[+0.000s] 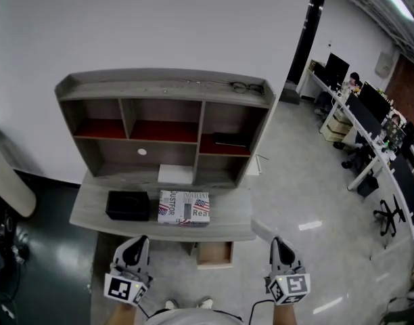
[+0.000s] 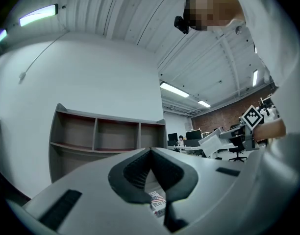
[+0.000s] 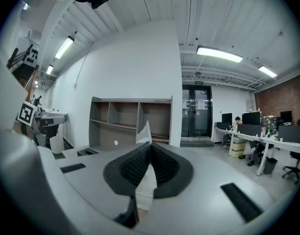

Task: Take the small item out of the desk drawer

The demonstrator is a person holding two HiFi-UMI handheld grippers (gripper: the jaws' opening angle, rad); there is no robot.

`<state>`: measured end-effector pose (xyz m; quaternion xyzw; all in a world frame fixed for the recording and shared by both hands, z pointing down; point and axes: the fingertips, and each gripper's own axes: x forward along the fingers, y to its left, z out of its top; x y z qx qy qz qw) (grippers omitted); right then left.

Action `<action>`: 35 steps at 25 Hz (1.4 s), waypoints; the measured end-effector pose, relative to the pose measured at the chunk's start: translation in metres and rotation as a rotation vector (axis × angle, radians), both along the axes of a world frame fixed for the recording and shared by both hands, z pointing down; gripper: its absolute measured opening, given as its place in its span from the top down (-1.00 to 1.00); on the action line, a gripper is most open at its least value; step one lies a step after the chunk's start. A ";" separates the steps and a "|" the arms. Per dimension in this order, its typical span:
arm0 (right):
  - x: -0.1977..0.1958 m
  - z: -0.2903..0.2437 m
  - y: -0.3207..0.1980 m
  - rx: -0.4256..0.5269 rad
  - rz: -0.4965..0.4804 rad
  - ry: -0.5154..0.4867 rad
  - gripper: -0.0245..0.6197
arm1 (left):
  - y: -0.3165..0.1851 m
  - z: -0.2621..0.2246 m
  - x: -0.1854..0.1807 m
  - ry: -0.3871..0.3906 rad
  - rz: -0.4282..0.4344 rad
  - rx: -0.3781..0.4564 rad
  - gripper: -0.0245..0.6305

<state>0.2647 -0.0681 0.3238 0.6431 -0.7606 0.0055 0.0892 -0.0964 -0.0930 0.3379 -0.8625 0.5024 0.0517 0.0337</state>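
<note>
The right gripper [image 3: 150,147] has its fingers closed on the small white item [image 3: 144,132], a thin flat piece pinched between the ribbed pads. Its pointed top sticks up past the fingertips, and its lower part hangs out beneath them. In the head view this gripper is held over the floor, off the front right corner of the counter [image 1: 92,212] and clear of it.

The left gripper [image 2: 151,153] has its fingers closed on each other with nothing between them, and it is held in front of the counter's front edge, toward the left.

The drawer [image 1: 214,254] stands pulled out under the front edge, between the two grippers. On the counter a black box [image 1: 128,205] and a flag-printed box [image 1: 184,207] lie side by side near the front edge.
</note>
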 end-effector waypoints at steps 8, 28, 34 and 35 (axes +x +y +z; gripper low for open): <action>0.033 -0.034 0.020 0.071 0.084 -0.011 0.85 | 0.004 -0.008 -0.018 0.027 -0.061 -0.010 0.87; 0.021 -0.026 0.034 0.095 0.126 -0.054 0.85 | 0.014 -0.007 -0.049 0.030 -0.114 -0.015 0.87; 0.009 -0.026 0.033 0.095 0.107 -0.052 0.85 | 0.017 -0.005 -0.055 0.038 -0.116 -0.015 0.87; 0.008 -0.027 0.033 0.095 0.107 -0.052 0.85 | 0.017 -0.004 -0.056 0.038 -0.116 -0.017 0.87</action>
